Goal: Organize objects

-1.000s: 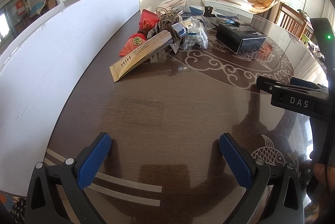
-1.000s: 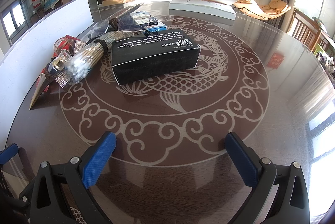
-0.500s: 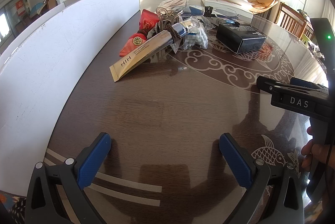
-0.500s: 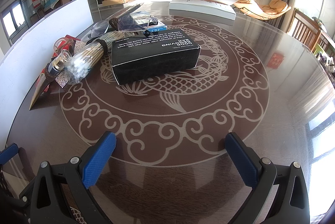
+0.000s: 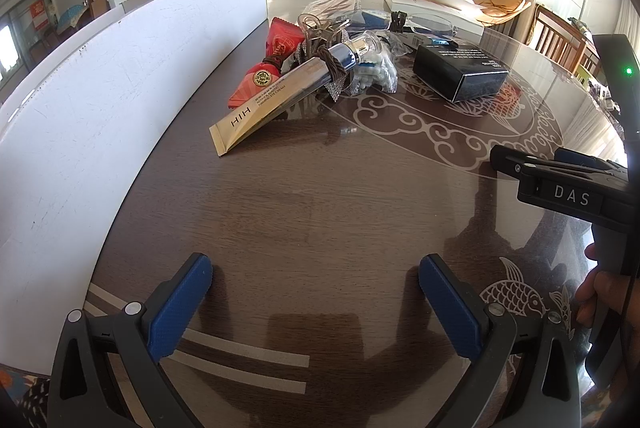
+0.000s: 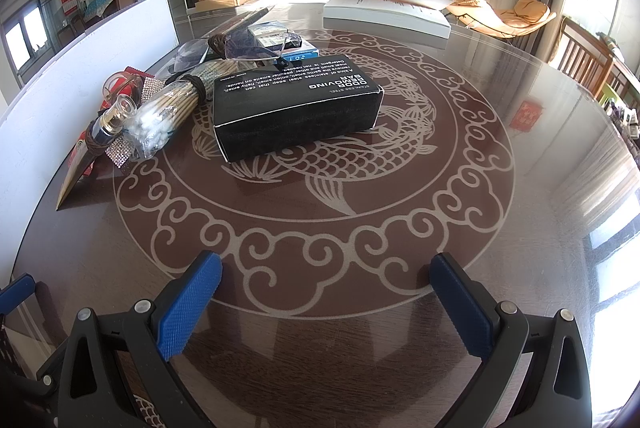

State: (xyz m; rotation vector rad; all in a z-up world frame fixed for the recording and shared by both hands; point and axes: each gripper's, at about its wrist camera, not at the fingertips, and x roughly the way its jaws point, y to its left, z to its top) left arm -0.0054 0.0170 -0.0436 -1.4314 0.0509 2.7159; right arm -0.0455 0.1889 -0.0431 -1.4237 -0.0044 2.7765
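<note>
A pile of small objects lies on the round glass-topped table (image 6: 460, 228). A black box (image 6: 296, 108) sits near the centre; it also shows in the left wrist view (image 5: 460, 74). A gold cream tube (image 5: 272, 100), a red packet (image 5: 272, 64), a bag of cotton swabs (image 6: 160, 124) and clear glasses (image 6: 256, 46) lie beside it. My left gripper (image 5: 316, 276) is open and empty over bare table, well short of the tube. My right gripper (image 6: 326, 276) is open and empty, well short of the black box.
A long white board (image 5: 100, 100) stands along the table's left side. A white flat box (image 6: 388, 10) lies at the far edge. The right gripper's body (image 5: 580, 192) shows at the right of the left wrist view. Wooden chairs (image 6: 588, 56) stand to the right.
The grippers have not moved. The hand holding the right gripper has come into view at the left wrist view's right edge.
</note>
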